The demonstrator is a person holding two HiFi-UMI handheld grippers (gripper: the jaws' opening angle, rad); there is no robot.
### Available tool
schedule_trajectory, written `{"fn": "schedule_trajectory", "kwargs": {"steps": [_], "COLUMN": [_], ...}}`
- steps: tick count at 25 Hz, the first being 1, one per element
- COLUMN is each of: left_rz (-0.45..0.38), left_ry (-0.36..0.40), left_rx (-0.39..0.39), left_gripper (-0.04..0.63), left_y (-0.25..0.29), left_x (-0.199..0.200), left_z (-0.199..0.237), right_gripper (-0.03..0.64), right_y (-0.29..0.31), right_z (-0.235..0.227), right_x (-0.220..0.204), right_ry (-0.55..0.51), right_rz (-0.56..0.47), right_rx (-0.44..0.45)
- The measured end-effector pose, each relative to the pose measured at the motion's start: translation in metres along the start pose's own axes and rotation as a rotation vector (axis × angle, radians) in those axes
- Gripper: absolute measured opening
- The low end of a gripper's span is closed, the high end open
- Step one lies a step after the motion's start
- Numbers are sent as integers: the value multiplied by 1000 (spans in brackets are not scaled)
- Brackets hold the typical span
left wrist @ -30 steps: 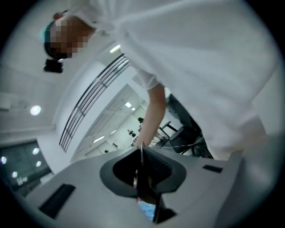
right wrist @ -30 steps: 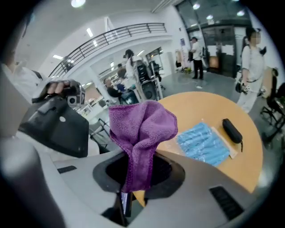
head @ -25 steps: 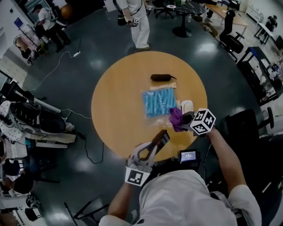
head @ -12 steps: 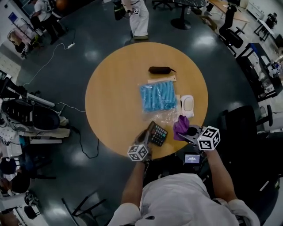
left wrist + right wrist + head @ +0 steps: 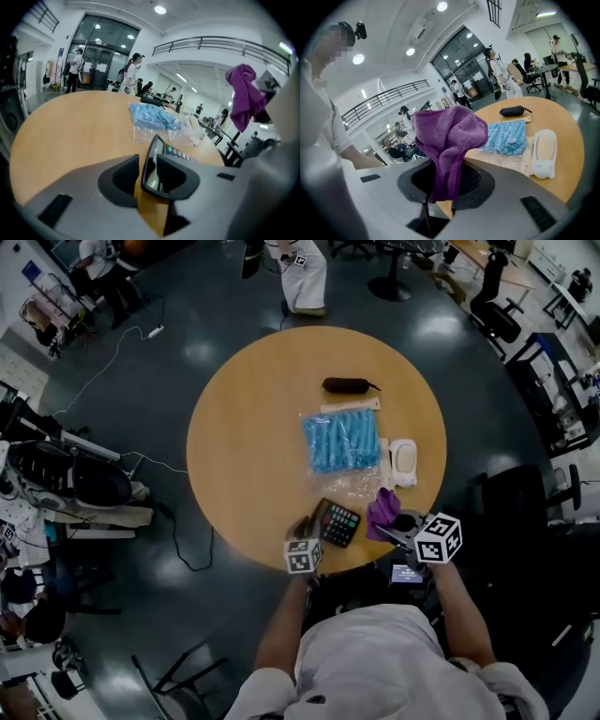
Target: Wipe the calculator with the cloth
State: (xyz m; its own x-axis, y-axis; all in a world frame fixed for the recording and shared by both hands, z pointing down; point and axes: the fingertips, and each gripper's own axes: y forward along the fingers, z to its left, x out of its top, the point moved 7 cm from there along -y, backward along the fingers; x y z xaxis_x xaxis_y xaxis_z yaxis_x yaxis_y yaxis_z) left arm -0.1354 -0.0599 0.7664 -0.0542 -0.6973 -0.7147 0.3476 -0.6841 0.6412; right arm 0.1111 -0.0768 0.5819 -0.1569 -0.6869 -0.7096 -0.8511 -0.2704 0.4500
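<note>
The left gripper [image 5: 309, 525] is low at the near edge of the round wooden table [image 5: 246, 451], at about 6 o'clock in the head view. Its jaws have just been opening. The calculator [image 5: 337, 524] is between them. In the left gripper view, the calculator [image 5: 165, 149] leans on the right jaw of the left gripper [image 5: 151, 173]. There is a gap on the other side, where you can see the table through it. So this gripper is not squeezing the calculator. Its jaws stand apart around one end of it. The rest of the calculator rests on the table, with its buttons facing up.

The right gripper [image 5: 394, 525] is at about 3 o'clock from the calculator, near the table edge. Its jaws are closed tight on the purple cloth [image 5: 382, 508]. In the right gripper view, the cloth [image 5: 447, 131] sticks up out of the right gripper [image 5: 447, 182] in a bunch. The cloth hangs beside the calculator, and I cannot tell if they touch.

Other things lie on the table. A blue bag [image 5: 340, 442] in clear plastic lies near the middle. A black pouch [image 5: 347, 384] lies at about 12 o'clock from the bag. A white oval thing [image 5: 403, 461] lies at about 3 o'clock, just beside the bag.
</note>
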Motion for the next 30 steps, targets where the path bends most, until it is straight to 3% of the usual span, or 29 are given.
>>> {"fn": "schedule_trajectory", "kwargs": {"steps": [2, 5, 10, 12, 16, 18, 21, 25, 30], "left_rz": [23, -7, -201, -304, -572, -642, -657, -651, -658], "left_ry": [64, 76, 247, 280, 185, 130, 107, 160, 162], "left_rx": [55, 119, 180, 149, 77, 66, 31, -30, -60], "left_gripper": [104, 107, 103, 21, 8, 8, 8, 8, 8], "left_y": [-2, -17, -84, -117, -179, -198, -211, -219, -221], "left_x": [6, 19, 78, 101, 141, 152, 158, 162, 162], "left_z": [-3, 1, -19, -34, -66, -81, -100, -119, -129], "right_gripper": [87, 87, 87, 87, 87, 87, 87, 86, 86], "right_y": [1, -1, -15, -21, -37, -44, -49, -48, -52], "right_z": [1, 9, 35, 45, 63, 71, 81, 87, 89], "right_x": [-1, 4, 24, 29, 35, 35, 32, 30, 28], "right_ry": [-1, -57, -182, -193, -200, -221, -250, -269, -268], "right_rz": [3, -17, -147, -218, -363, -410, -443, -449, -449], "right_rx": [-46, -125, -297, -343, -389, -415, -438, -439, -445]}}
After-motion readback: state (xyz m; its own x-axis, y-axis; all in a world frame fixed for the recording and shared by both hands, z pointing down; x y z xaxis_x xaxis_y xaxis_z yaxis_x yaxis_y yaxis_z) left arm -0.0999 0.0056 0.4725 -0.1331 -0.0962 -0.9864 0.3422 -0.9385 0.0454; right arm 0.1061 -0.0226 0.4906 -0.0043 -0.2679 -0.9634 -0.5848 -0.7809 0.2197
